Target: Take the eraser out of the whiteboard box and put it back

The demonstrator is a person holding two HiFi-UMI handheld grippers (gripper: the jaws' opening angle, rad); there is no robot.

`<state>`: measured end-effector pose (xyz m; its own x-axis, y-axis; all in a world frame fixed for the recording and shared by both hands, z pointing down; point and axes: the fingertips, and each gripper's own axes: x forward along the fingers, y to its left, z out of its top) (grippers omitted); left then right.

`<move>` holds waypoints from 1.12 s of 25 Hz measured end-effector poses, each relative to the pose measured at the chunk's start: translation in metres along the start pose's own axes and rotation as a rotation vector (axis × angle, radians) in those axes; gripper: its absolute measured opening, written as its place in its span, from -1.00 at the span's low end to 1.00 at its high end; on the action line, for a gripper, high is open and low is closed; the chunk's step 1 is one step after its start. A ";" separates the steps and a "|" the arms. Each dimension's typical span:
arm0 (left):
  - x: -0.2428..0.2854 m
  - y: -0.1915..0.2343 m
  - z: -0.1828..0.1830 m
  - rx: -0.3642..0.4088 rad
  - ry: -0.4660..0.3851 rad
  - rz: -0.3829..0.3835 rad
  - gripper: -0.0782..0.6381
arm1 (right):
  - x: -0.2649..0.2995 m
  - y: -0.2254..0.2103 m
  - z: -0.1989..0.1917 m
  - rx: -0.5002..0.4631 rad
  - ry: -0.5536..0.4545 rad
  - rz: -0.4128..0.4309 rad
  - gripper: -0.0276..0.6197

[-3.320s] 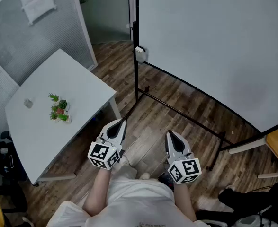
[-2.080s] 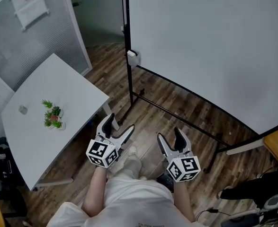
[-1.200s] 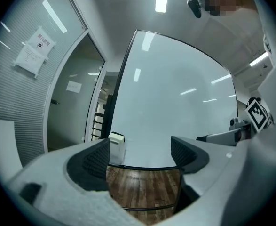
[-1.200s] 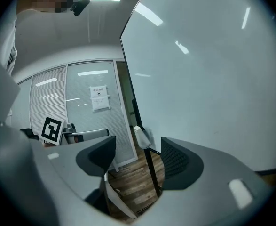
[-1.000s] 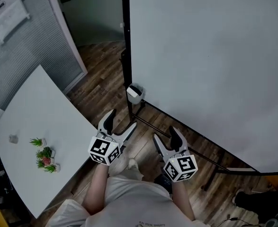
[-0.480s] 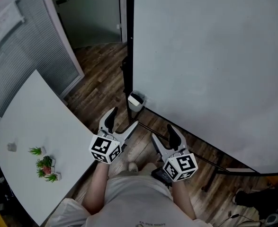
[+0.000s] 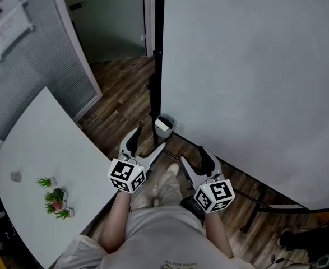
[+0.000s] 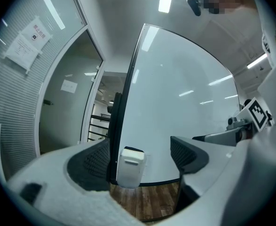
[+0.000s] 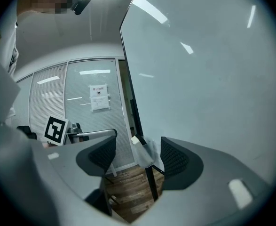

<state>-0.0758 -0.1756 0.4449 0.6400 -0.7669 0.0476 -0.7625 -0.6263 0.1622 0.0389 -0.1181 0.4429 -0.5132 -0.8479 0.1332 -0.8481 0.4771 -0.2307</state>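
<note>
Left gripper point(image 7: 147, 143): fingers spread wide, nothing between the pads; it pointed at the board's lower corner
Right gripper point(image 7: 193, 156): fingers likewise released and empty; it was held beside the left one, just behind it
Whiteboard box point(image 7: 163, 125): a small pale box hung on the black post point(image 7: 157, 66) at the edge of the whiteboard point(image 7: 254, 83); it sat ahead of the left fingertips and apart from them, framed in the left gripper view between the two fingers and nearer the left-hand one; from the right fingertips it lay ahead and off to the left, also out of touch
Eraser: judged to be inside the box; only a dark strip showed at the box's open top, too small to tell more
Step in hand: the approach, by my reading; nothing had been lifted out yet
Doing it well: come in from above the open top, not from the front wall; centre the box mouth between the fingers of one gripper first; keep the fingers apart until the pads pass either side of the eraser's exposed end; then clench and draw straight up along the box
Watch for: a fingertip catching the box rim and tugging the box off the post; the idle gripper crowding the working one
</note>
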 end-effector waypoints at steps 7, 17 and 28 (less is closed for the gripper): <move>0.011 0.004 0.005 0.008 -0.011 0.003 0.29 | 0.013 -0.005 0.006 0.000 -0.004 0.015 0.00; 0.032 0.008 -0.007 0.016 0.028 -0.007 0.28 | 0.022 -0.018 0.002 0.016 0.011 0.016 -0.01; 0.059 0.016 -0.022 0.074 0.084 -0.007 0.25 | 0.043 -0.021 -0.007 0.042 0.042 0.082 -0.01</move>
<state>-0.0486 -0.2278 0.4716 0.6489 -0.7497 0.1299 -0.7607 -0.6429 0.0894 0.0336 -0.1624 0.4605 -0.5866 -0.7955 0.1518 -0.7970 0.5339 -0.2823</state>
